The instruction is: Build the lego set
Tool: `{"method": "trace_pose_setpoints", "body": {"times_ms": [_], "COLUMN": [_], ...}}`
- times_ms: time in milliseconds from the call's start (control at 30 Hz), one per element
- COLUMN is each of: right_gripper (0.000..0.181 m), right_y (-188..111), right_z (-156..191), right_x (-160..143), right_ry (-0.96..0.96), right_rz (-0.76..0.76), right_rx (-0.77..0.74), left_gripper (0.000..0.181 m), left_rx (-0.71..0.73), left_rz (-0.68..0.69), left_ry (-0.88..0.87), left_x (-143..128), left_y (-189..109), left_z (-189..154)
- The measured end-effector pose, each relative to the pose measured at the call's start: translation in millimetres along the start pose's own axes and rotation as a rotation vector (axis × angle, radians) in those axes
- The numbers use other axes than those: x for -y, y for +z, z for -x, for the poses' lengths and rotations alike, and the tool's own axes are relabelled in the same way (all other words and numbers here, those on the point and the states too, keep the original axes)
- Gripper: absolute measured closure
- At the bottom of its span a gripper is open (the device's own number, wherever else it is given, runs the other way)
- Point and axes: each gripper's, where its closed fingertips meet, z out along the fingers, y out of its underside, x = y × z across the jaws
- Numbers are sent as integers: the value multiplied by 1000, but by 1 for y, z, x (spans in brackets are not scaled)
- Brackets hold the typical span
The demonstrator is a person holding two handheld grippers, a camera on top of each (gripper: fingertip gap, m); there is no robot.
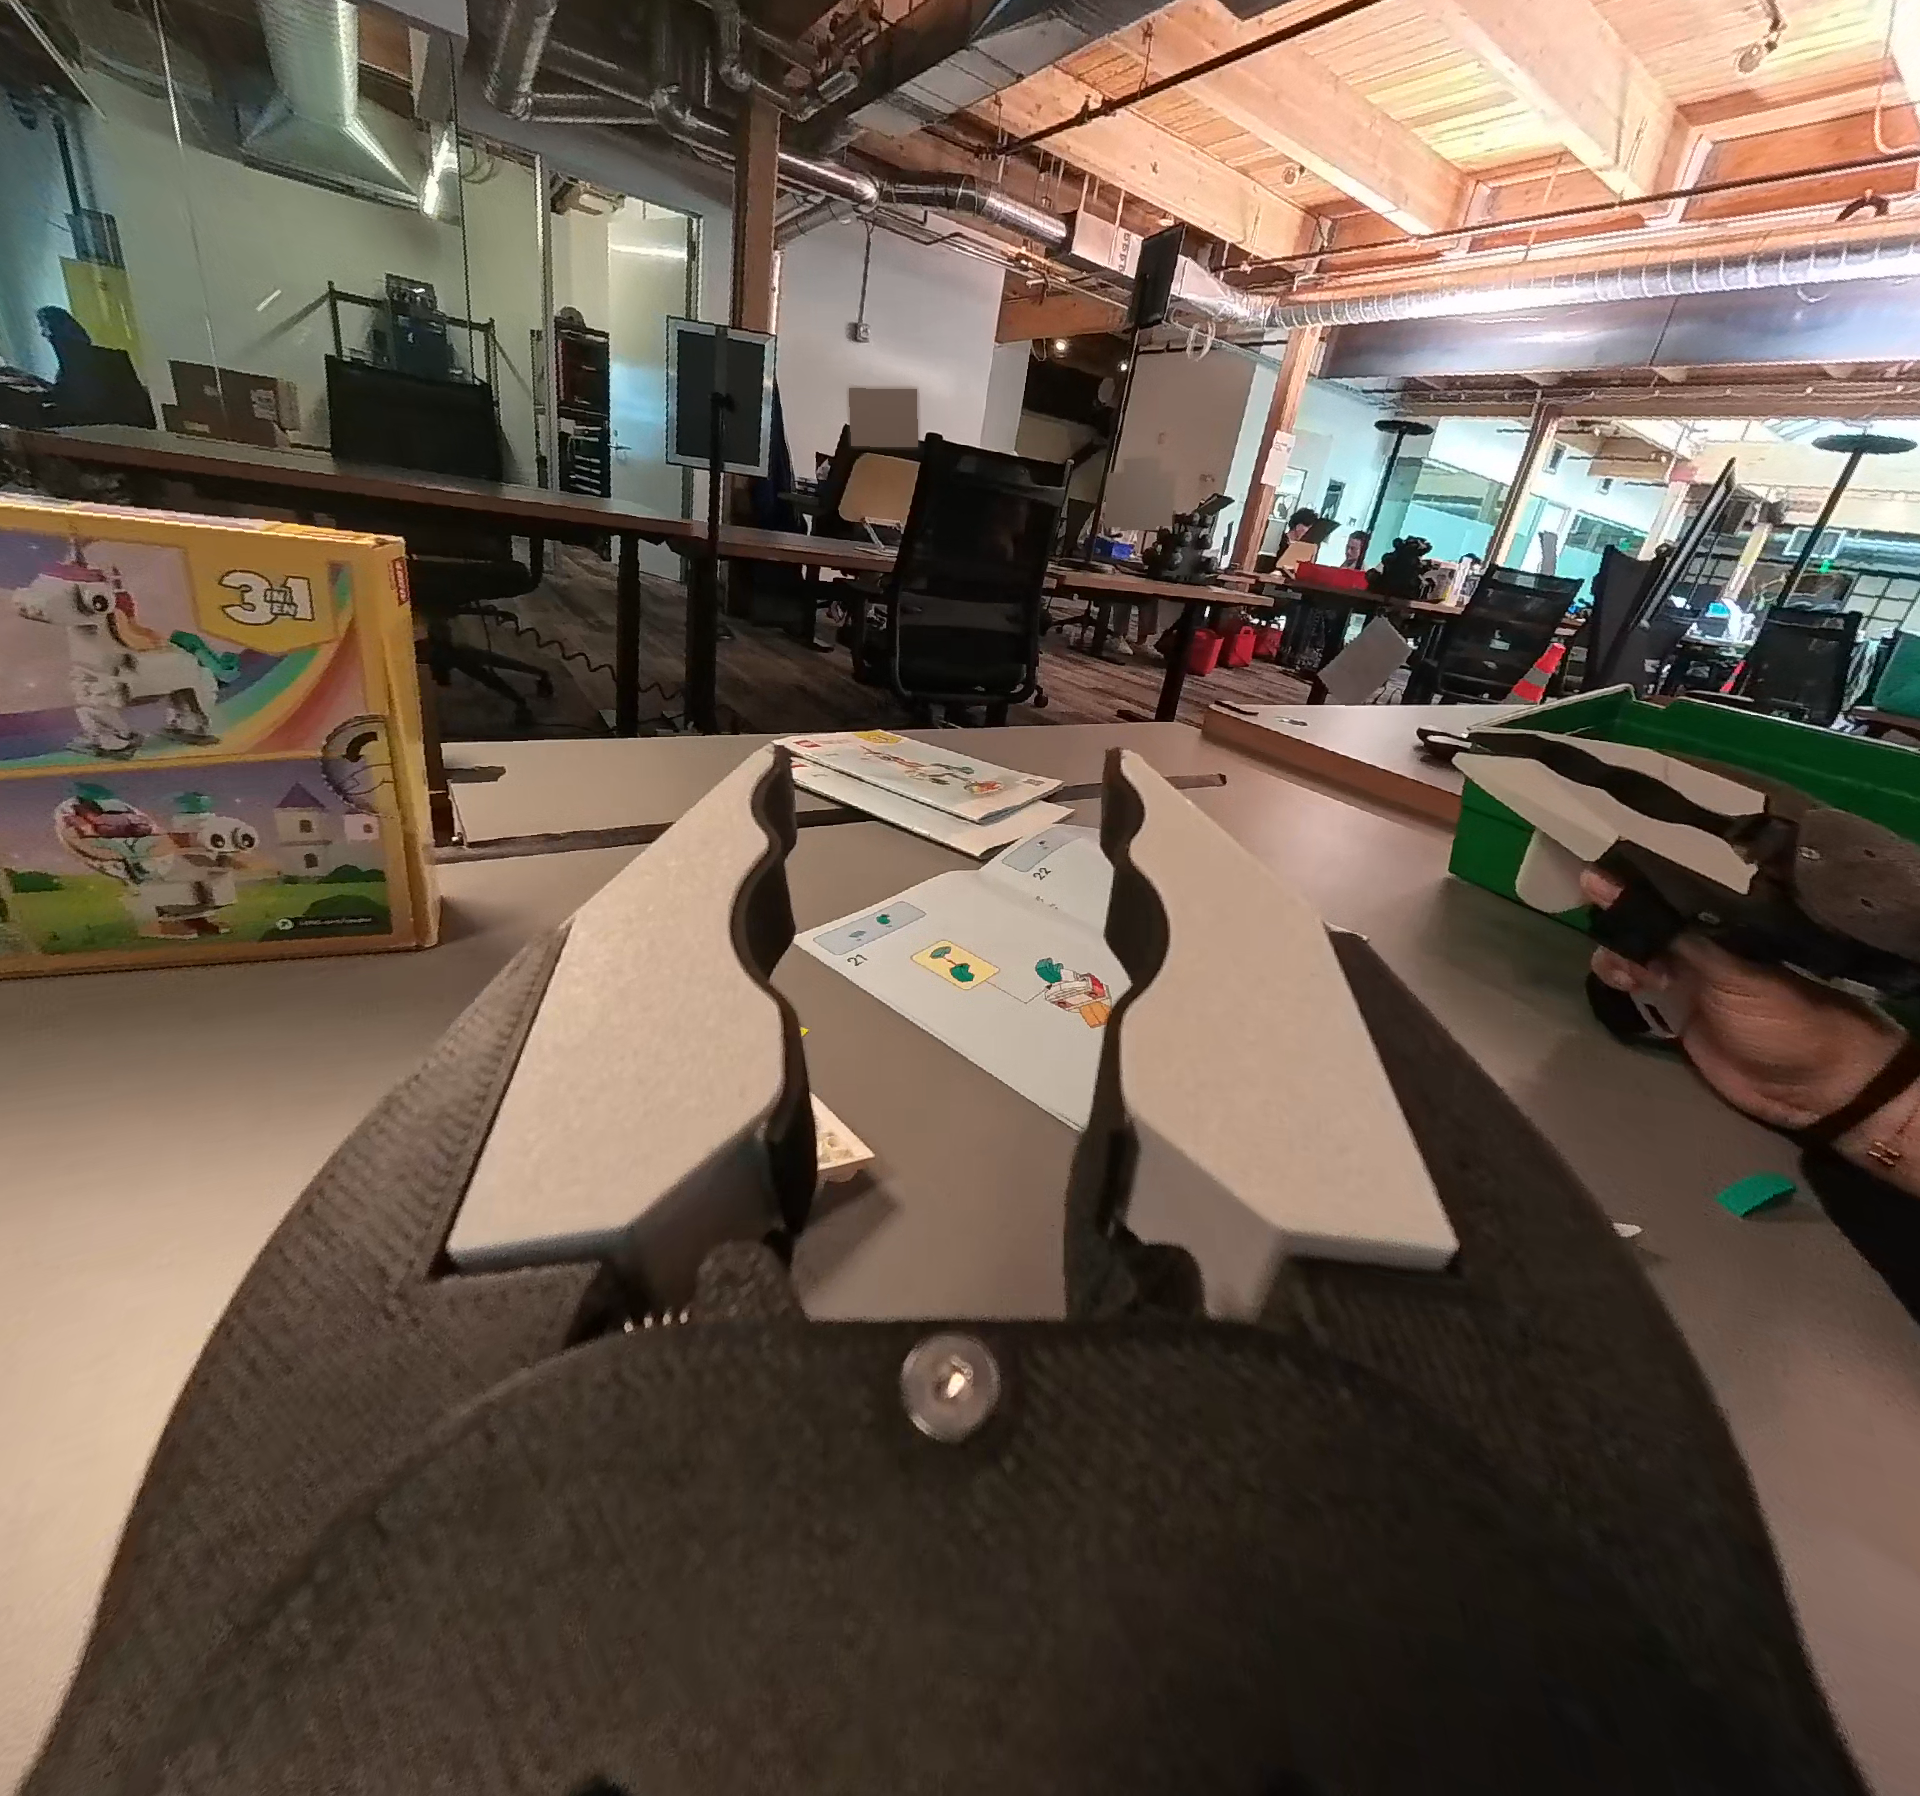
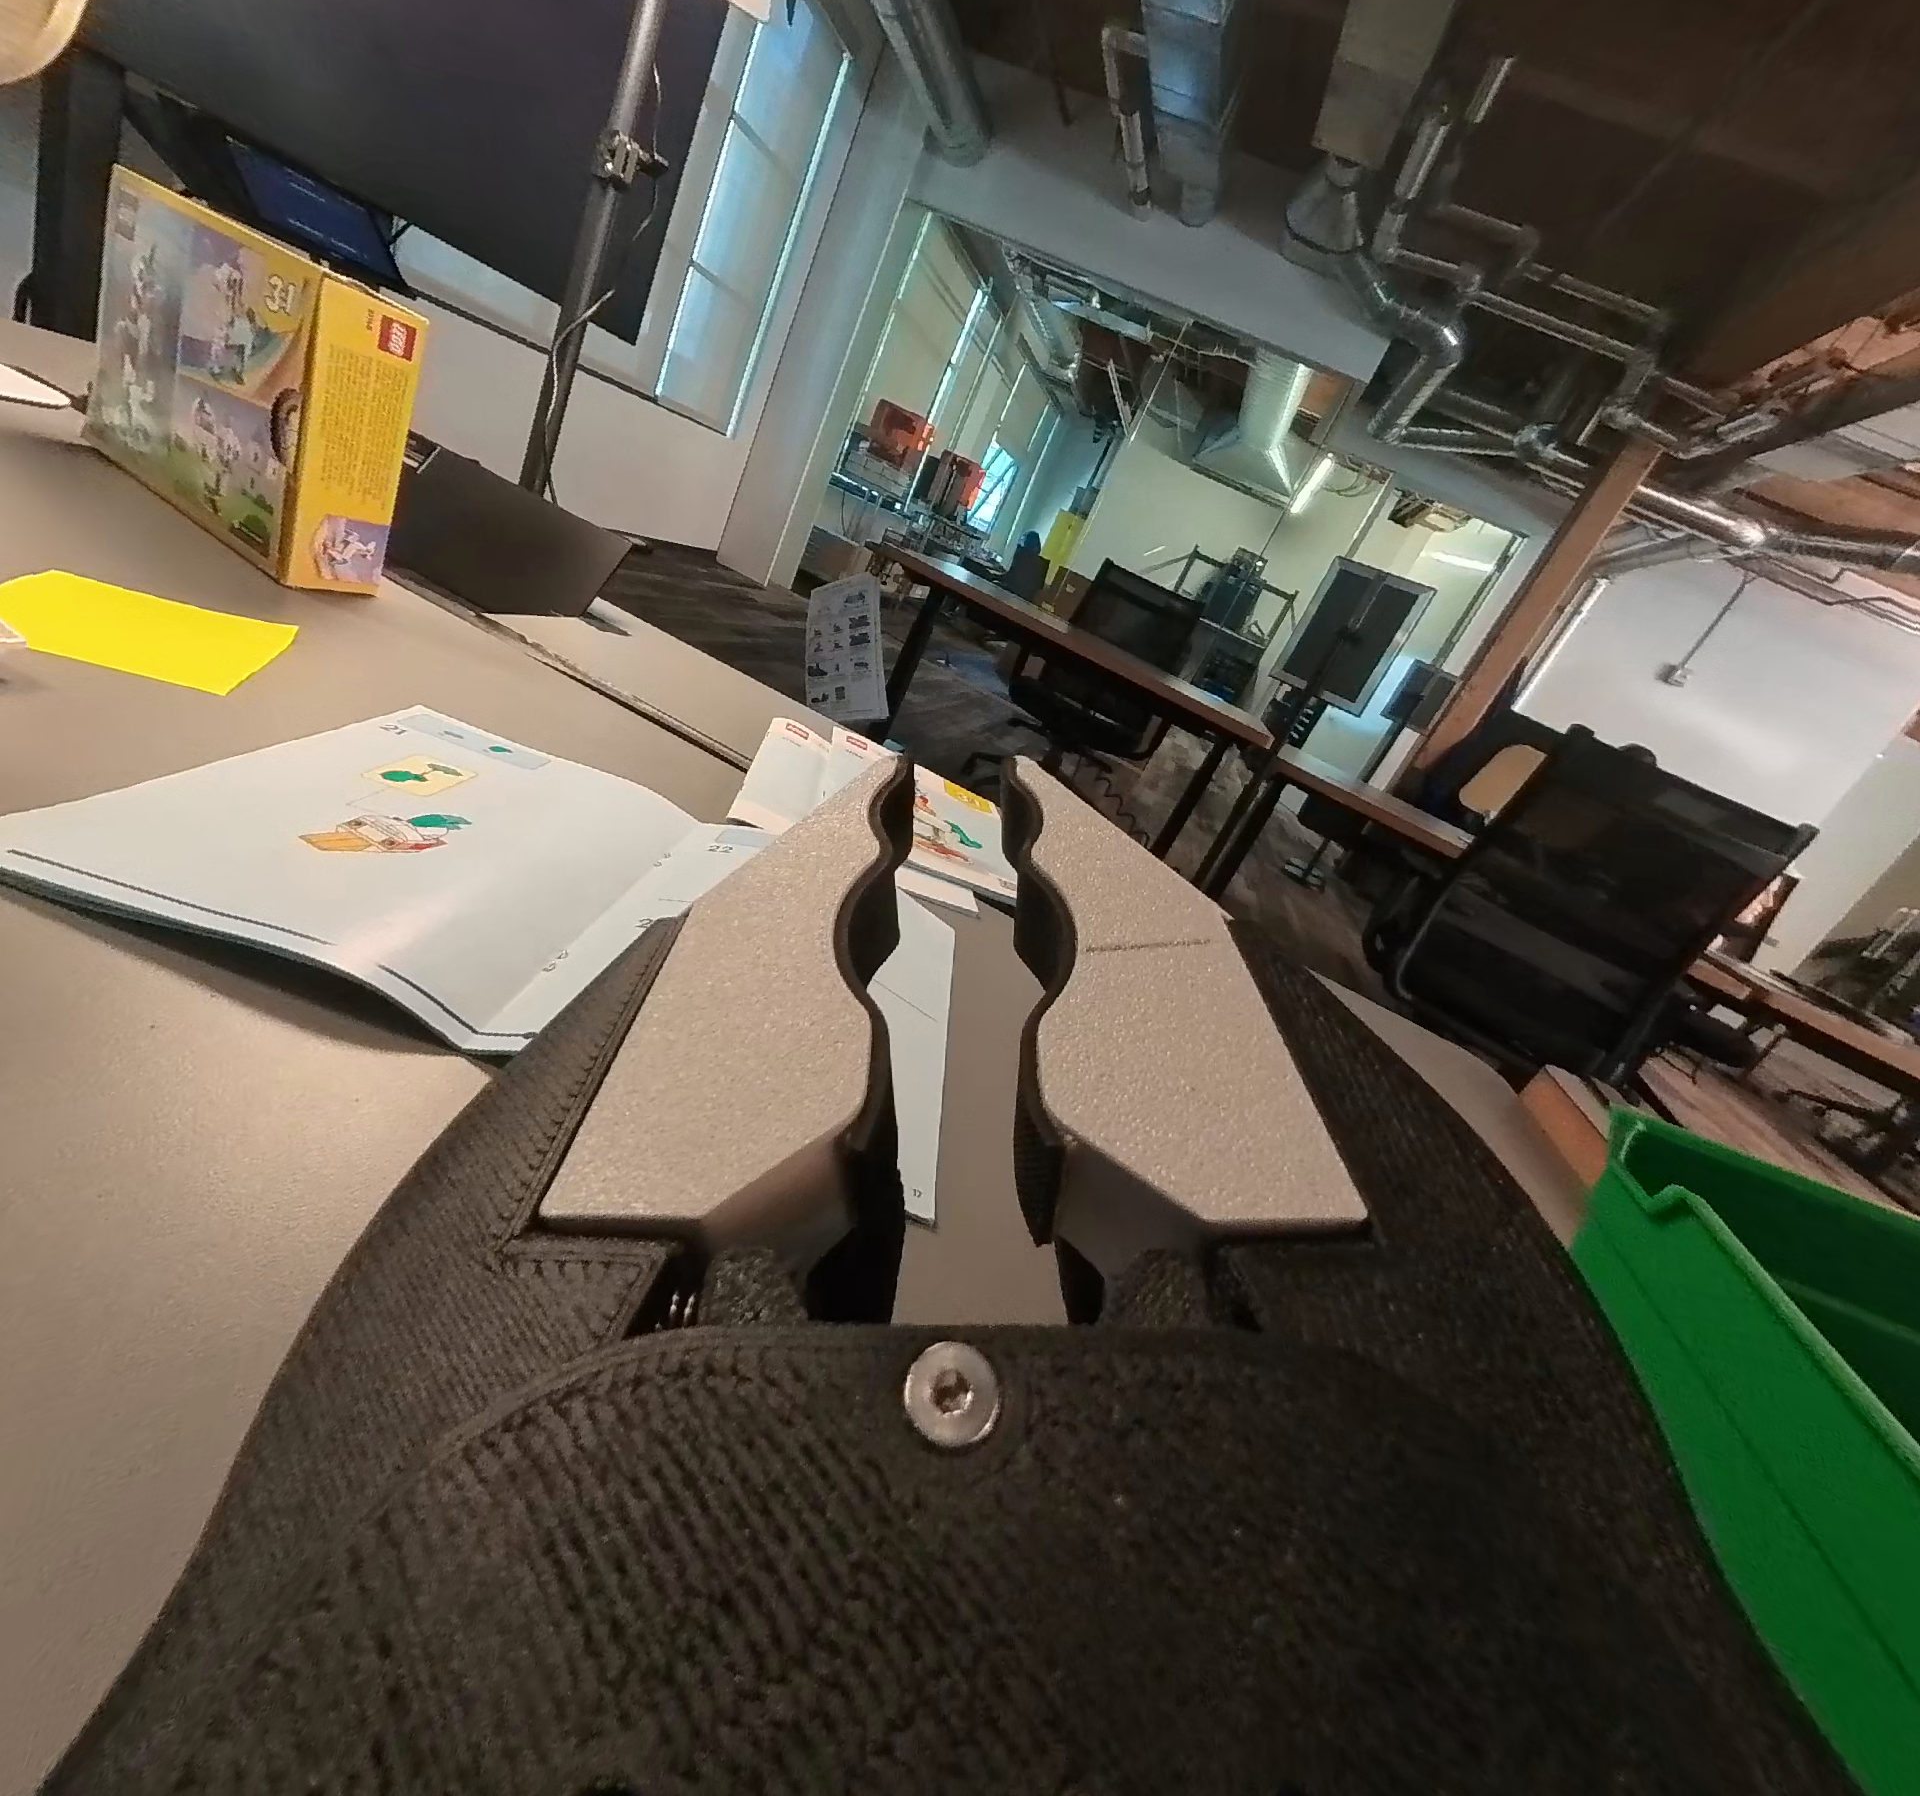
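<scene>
**Both grippers held over the desk, nothing grasped**

The left gripper (image 1: 945,790) hangs low over the grey desk (image 1: 208,1123) with its two grey fingers (image 1: 644,998) spread wide apart and nothing between them. Through the gap shows the open instruction booklet (image 1: 966,977), lying flat on the desk with its printed building steps facing up. A small white lego piece (image 1: 840,1146) peeks out from under the left finger, near the booklet's near corner; how much of it lies hidden cannot be told.

The lego box (image 1: 208,738), yellow-edged with a picture of a white unicorn, stands upright toward the desk's left side, well apart from the booklet. More folded leaflets (image 1: 914,778) lie beyond the booklet, near the desk's far edge. A small green scrap (image 1: 1756,1196) lies on the desk toward the right edge.

The right gripper (image 2: 956,780) is held by a hand (image 1: 1756,1029) at the desk's right side, just beside a green bin (image 2: 1766,1331). Its fingers (image 2: 727,1040) stand a narrow gap apart, released, gripping nothing. Seen from the right wrist, it points across the open booklet's corner toward the leaflets. A yellow sheet (image 2: 145,640) lies flat on the desk between the booklet and the box.

Beyond the desk are long tables and black office chairs (image 1: 966,583).
</scene>
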Motion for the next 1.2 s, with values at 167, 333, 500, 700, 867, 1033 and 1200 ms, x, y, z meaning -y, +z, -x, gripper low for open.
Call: {"method": "trace_pose_setpoints", "body": {"times_ms": [167, 333, 500, 700, 867, 1033, 1200], "right_gripper": [167, 167, 165, 151, 143, 136, 135], "right_y": [0, 0, 0, -6, -14, -33, -43], "right_z": [1, 1, 4, 13, 46, 119, 162], "right_x": [0, 0, 3, 17, 29, 48, 52], "right_ry": [-1, 0, 3, 92, 109, 272, 202], "right_rz": [0, 0, -15, -98, -82, 25, 120], "right_rx": [4, 6, 29, 139, 346, 769, 913], "left_gripper": [123, 123, 123, 134, 84, 81, 94], "left_rx": [-1, 0, 4, 94, 47, -50, -73], "left_rz": [2, 2, -1, 148, 415, 608, 734], "left_ry": [1, 1, 3, 104, 96, 71, 46], "left_x": [0, 0, 1, -14, -54, -83, -104], "left_y": [0, 0, -1, 0, 5, -5, -13], "left_z": [0, 0, 2, 18, 23, 27, 37]}}
